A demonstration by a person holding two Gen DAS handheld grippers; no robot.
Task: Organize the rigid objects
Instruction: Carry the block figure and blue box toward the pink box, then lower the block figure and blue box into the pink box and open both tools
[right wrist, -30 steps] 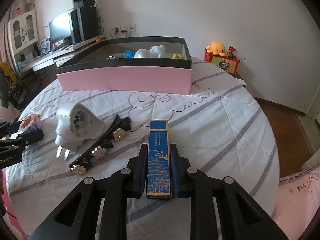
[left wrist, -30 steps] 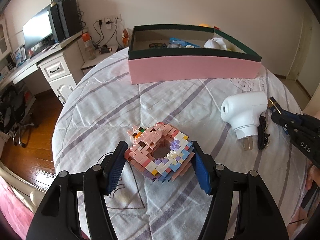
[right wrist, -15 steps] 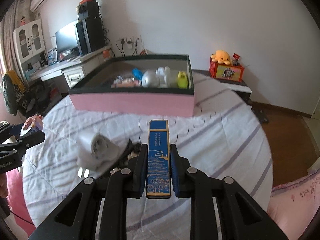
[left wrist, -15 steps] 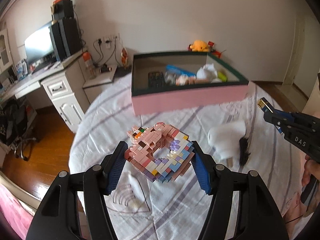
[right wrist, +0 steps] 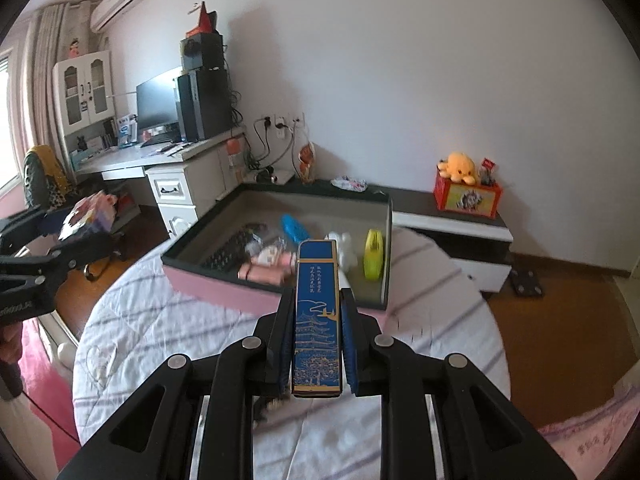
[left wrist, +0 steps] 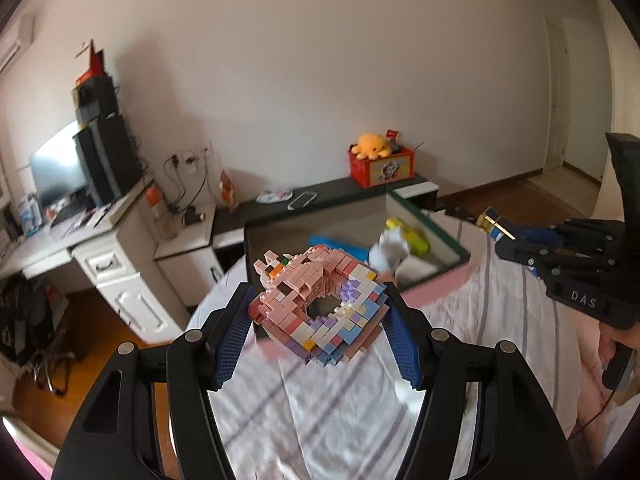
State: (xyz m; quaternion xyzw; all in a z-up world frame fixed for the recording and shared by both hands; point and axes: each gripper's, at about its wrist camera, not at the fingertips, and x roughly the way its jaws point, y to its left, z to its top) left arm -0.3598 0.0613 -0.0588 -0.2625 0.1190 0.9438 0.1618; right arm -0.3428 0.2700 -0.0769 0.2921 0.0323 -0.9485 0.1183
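Both grippers are raised over the round table [right wrist: 440,320], tilted down toward the pink box [right wrist: 280,296]. The left gripper [left wrist: 316,316] clamps the brick-built ring [left wrist: 316,304] at its sides; the right gripper [right wrist: 316,320] pinches the narrow blue case [right wrist: 317,316] lengthwise — both held clear of the cloth. Bare cloth lies before the box's near wall.

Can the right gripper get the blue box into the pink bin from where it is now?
Probably yes. The right gripper, shut on the blue box, is held above the bedspread with the open-topped pink bin straight ahead. Nothing stands between them, and bare floor shows near the bin's front right corner.
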